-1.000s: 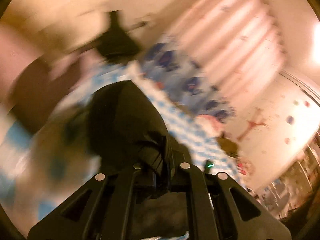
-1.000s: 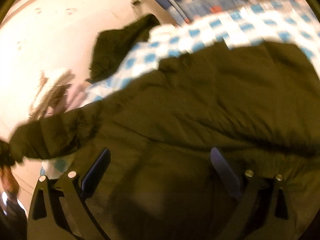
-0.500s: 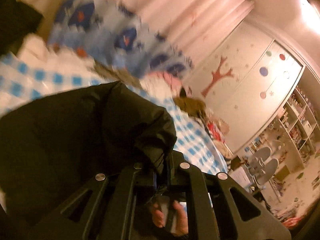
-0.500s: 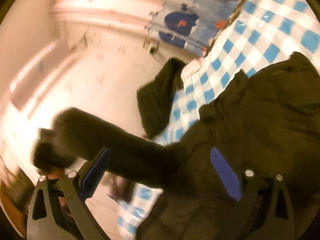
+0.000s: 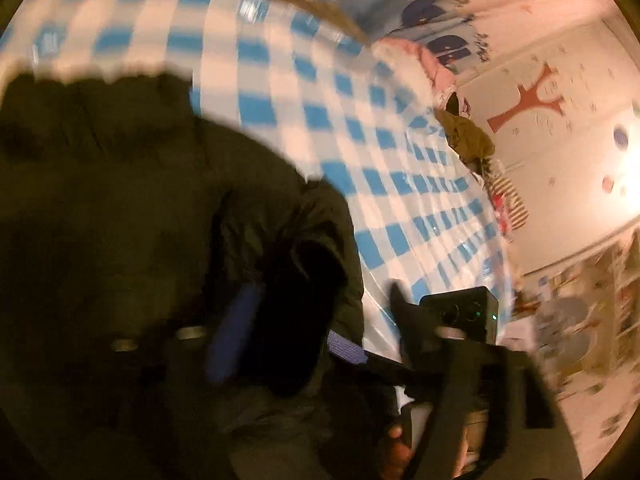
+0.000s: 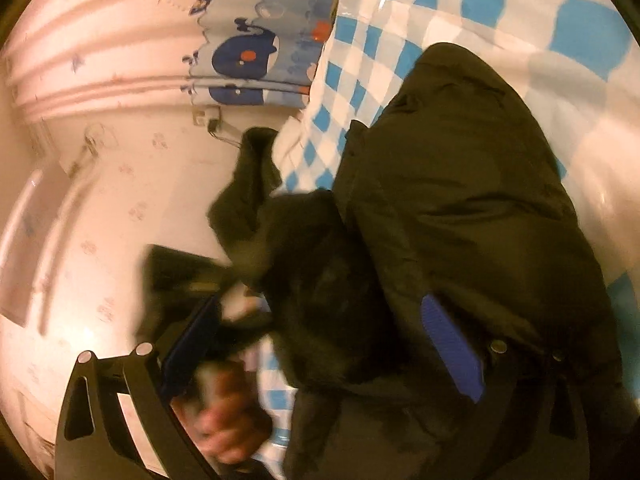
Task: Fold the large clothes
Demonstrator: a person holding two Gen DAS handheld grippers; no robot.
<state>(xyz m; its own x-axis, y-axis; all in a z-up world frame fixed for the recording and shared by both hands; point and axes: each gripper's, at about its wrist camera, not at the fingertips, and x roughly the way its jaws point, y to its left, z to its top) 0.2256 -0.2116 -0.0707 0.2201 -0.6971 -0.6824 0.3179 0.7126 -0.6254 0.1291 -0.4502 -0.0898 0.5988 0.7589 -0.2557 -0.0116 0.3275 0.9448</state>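
A large dark padded jacket (image 5: 132,216) lies on the blue-and-white checked cover (image 5: 280,80) and fills the lower left of the left wrist view. It also shows in the right wrist view (image 6: 460,184), with its sleeve end (image 6: 316,288) bunched low in the middle. My left gripper (image 5: 286,340) is open, its blue pads either side of that dark sleeve end. My right gripper (image 6: 320,340) is open over the jacket, one blue pad (image 6: 450,344) resting against the fabric. The other gripper and a hand show at the lower left (image 6: 224,420).
A whale-print curtain (image 6: 256,44) and pale wall stand beyond the bed's edge. A second dark garment (image 6: 252,176) hangs off that edge. Pink and brown clothes (image 5: 464,132) lie at the far side, with a cupboard and shelves beyond.
My left gripper, shut on the jacket's sleeve before, has swung it over the jacket and opened. My right gripper stayed open and tilted toward the bed's edge.
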